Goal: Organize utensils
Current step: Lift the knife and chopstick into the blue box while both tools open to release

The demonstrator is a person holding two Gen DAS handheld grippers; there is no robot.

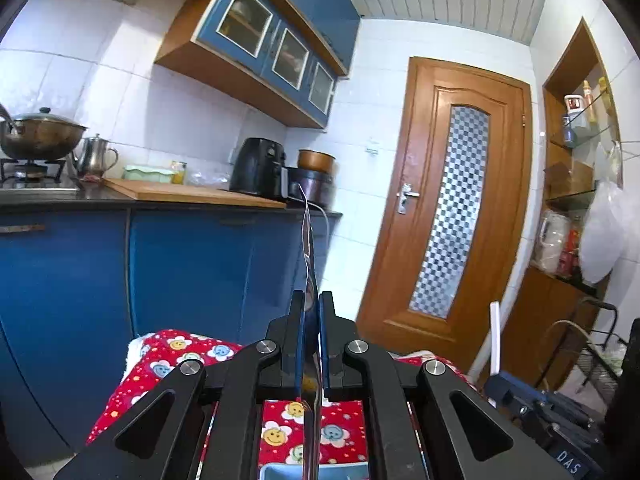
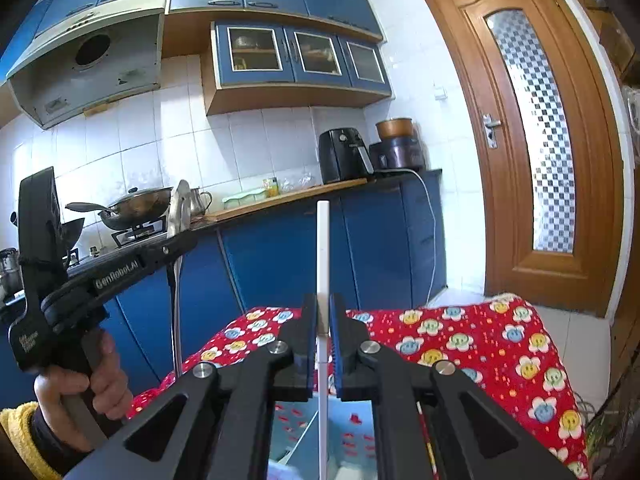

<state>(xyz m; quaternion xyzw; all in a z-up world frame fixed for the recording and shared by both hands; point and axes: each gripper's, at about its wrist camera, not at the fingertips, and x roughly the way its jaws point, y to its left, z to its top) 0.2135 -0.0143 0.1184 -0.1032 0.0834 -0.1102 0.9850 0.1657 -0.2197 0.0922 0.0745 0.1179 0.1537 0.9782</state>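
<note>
A: What does the left gripper (image 1: 310,300) hold?

B: Its jaws are almost together, pressed on a metal spoon (image 1: 307,240). We see the spoon from its thin edge. It stands up out of the jaws and its handle goes down between the arms of the gripper.

A: And the right gripper (image 2: 323,304)?

B: It is also narrow, closed on a white chopstick (image 2: 322,248). The chopstick points up and away, and its lower part passes down over a pale blue tray (image 2: 352,428).

A: Where is this tray?

B: It is near, under both grippers, on a desk covered with a red cloth (image 2: 480,344) with smiling flowers.

A: Is the person visible?

B: Only a hand (image 2: 80,396) at the left in the right camera, with a yellow sleeve (image 2: 24,436). It grips the handle of the left gripper, and there the spoon shows its bowl.

A: What is far behind?

B: Blue cabinets (image 1: 192,272), a wok (image 2: 136,206) on a stove, and a brown door (image 1: 452,208) at the right.
</note>
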